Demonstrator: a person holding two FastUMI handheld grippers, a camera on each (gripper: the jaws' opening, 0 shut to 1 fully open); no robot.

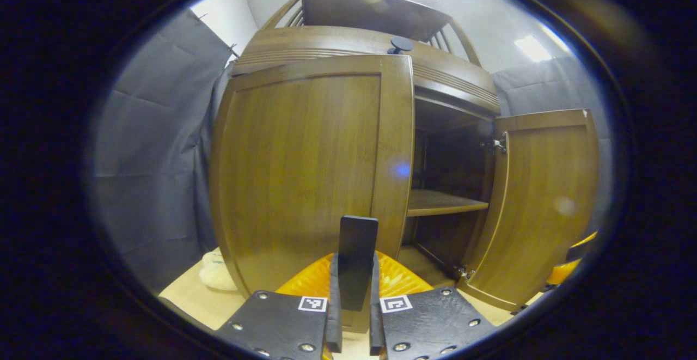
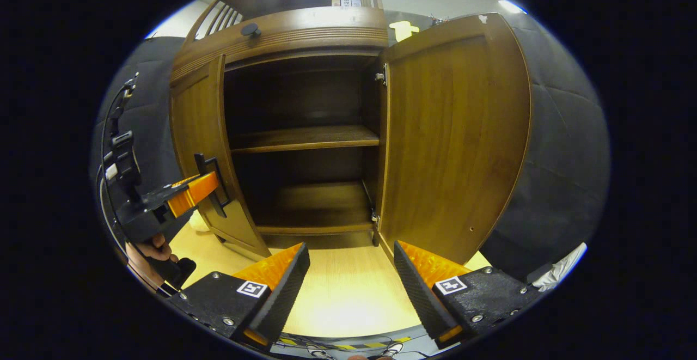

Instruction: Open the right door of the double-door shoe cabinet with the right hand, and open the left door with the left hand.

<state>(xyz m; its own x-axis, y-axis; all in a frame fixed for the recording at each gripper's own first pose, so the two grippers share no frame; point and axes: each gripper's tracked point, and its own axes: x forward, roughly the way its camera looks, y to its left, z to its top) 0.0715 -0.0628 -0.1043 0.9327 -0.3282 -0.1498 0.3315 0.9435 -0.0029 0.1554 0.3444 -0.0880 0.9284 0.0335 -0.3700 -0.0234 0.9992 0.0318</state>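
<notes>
Right door (image 2: 454, 136) swung wide, left gripper (image 1: 354, 316) pinching left door handle (image 1: 356, 259)

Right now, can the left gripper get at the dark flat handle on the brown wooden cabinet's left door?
Likely yes: the left gripper already has the dark flat handle between its fingers, which seem to press on both sides. Nothing stands in the way at the left door.

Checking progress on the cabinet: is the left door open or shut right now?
Barely open. The left door is angled slightly off the cabinet front, with the left gripper shut on the door handle. The right door is swung wide.
</notes>
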